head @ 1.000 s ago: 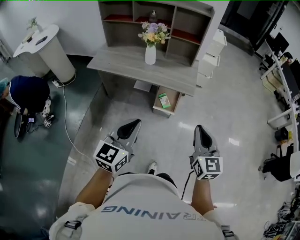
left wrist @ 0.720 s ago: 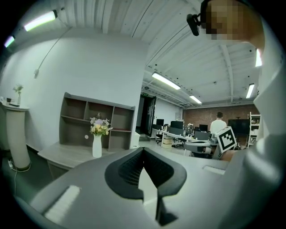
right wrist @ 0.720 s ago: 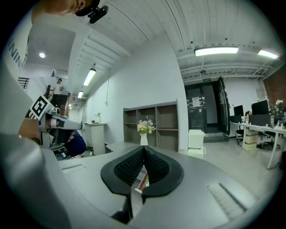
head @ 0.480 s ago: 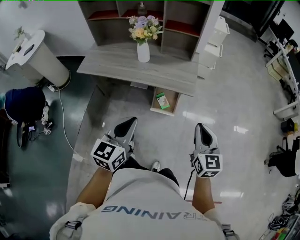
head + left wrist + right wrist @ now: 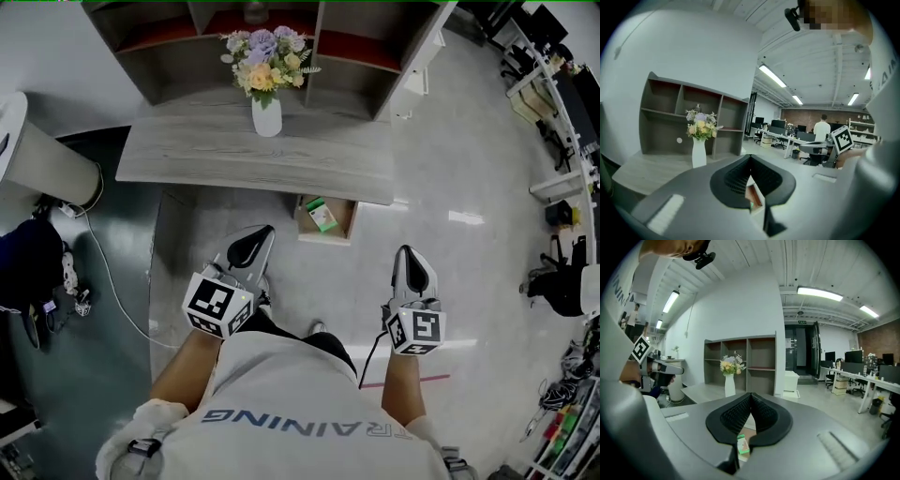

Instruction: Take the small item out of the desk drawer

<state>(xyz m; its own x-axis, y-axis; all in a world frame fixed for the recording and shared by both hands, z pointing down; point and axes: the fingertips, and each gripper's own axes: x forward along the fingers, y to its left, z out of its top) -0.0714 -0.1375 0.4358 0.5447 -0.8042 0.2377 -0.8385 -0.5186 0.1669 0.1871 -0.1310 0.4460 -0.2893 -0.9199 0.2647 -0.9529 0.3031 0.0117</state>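
Observation:
Under the grey wooden desk [image 5: 187,155] an open drawer [image 5: 344,217] sticks out toward me. A small green box [image 5: 322,216] lies inside it. My left gripper [image 5: 255,240] is held shut a little short of the drawer, to its left. My right gripper [image 5: 409,262] is also shut, to the right of the drawer and nearer to me. Neither holds anything. In the right gripper view the green box [image 5: 742,445] shows below the closed right gripper [image 5: 751,397]. In the left gripper view the drawer [image 5: 755,196] peeks out under the closed left gripper [image 5: 750,161].
A white vase of flowers [image 5: 267,114] stands on the desk in front of an open shelf unit [image 5: 178,33]. A white round bin [image 5: 37,150] and a floor cable [image 5: 103,272] lie at the left. Office desks and clutter [image 5: 562,187] line the right side.
The desk and its open drawer have come nearer and lower in the head view as I walk toward them. Both grippers stay shut and keep their places before me.

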